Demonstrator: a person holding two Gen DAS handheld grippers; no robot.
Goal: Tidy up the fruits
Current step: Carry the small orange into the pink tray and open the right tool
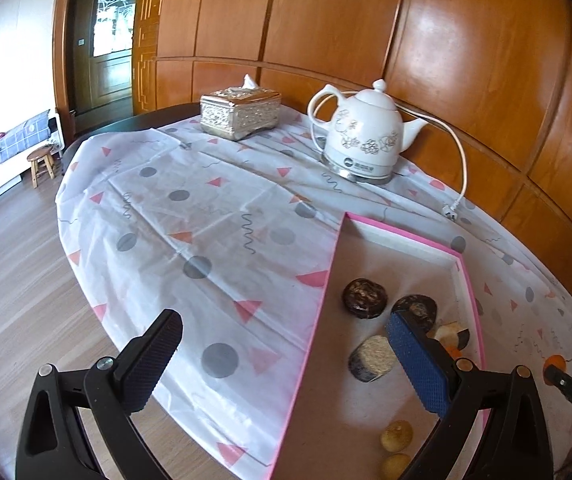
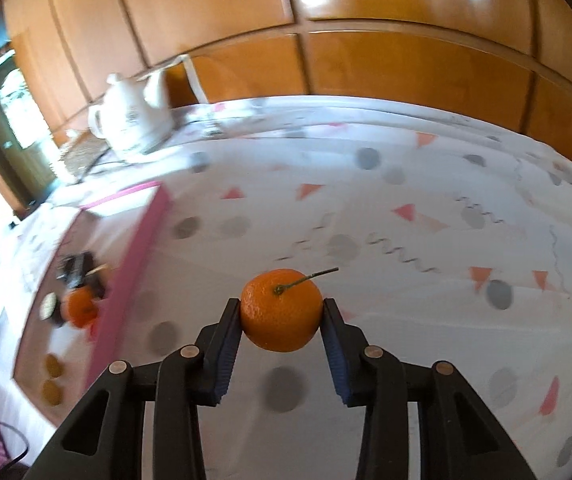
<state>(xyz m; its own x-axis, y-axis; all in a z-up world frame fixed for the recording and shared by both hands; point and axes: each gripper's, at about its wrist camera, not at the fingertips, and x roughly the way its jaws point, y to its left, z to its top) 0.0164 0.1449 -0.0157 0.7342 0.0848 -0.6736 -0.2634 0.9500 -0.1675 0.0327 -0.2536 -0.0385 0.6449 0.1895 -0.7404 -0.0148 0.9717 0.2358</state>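
Observation:
My right gripper (image 2: 281, 316) is shut on an orange tangerine (image 2: 281, 310) with a thin stem, held above the patterned tablecloth (image 2: 366, 208), to the right of the pink-rimmed tray (image 2: 134, 248). The tray holds another tangerine (image 2: 81, 306), dark fruits and two small yellow-brown fruits (image 2: 52, 378). In the left wrist view my left gripper (image 1: 282, 360) is open and empty over the tray's left rim (image 1: 318, 312). Dark round fruits (image 1: 364, 298) (image 1: 416, 310), a cut fruit (image 1: 372, 358) and small yellow fruits (image 1: 397, 434) lie in the tray.
A white floral electric kettle (image 1: 366, 136) with its cord and plug (image 1: 452, 210) stands at the back of the table. A silver tissue box (image 1: 240, 112) sits at the back left. A wooden panelled wall runs behind. The table edge and floor are to the left.

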